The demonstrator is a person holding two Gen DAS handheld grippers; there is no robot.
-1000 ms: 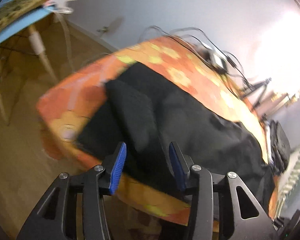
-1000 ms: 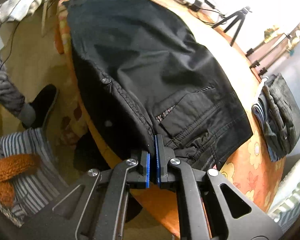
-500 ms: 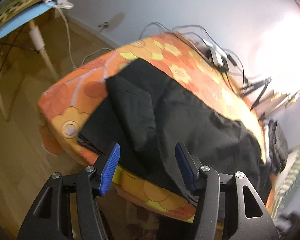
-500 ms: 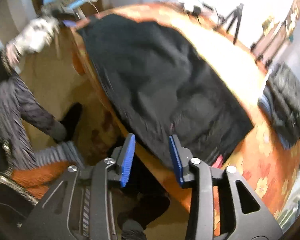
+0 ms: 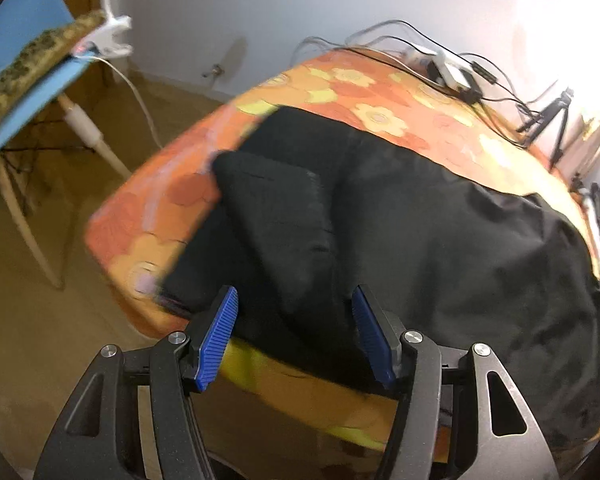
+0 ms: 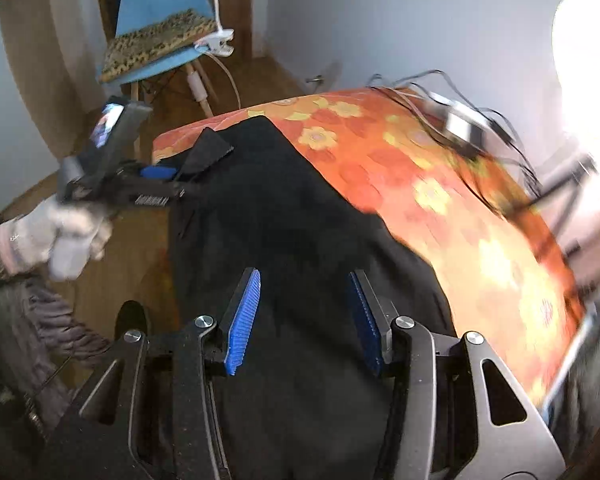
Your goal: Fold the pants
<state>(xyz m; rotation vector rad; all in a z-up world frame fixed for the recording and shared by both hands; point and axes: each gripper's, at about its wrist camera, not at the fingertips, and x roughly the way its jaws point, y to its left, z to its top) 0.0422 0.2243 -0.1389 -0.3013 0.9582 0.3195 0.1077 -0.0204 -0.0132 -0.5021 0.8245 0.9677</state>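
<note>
In the left wrist view, the left gripper [image 5: 296,332], a black two-finger tool with ribbed blue pads, hovers over the near edge of the table with its jaws apart and nothing pinched between them; the jaws have just been opening. Straight past the pads lie the black fabric pants [image 5: 399,240], spread along the table covered in an orange cloth with yellow flowers [image 5: 363,92]. One narrow leg end is folded back on top of the rest near the left end, and the near edge of the pants hangs a little over the table's side.

In the right wrist view, the right gripper [image 6: 303,316] of the same make also stands with its jaws spread and has just been opening; the pants [image 6: 284,220] fill the space below and ahead of it, but the pads press on nothing. Farther left, a hand in a light grey glove [image 6: 64,232] holds the left gripper [image 6: 160,180] at the far end of the pants, beside the folded-back flap.

Beyond the cloth, a tangle of black cables and a small white box [image 5: 451,72] rest at the table's far edge. Farther still, a blue chair with a leopard-print cushion [image 6: 160,40] stands on the wooden floor against the pale wall.
</note>
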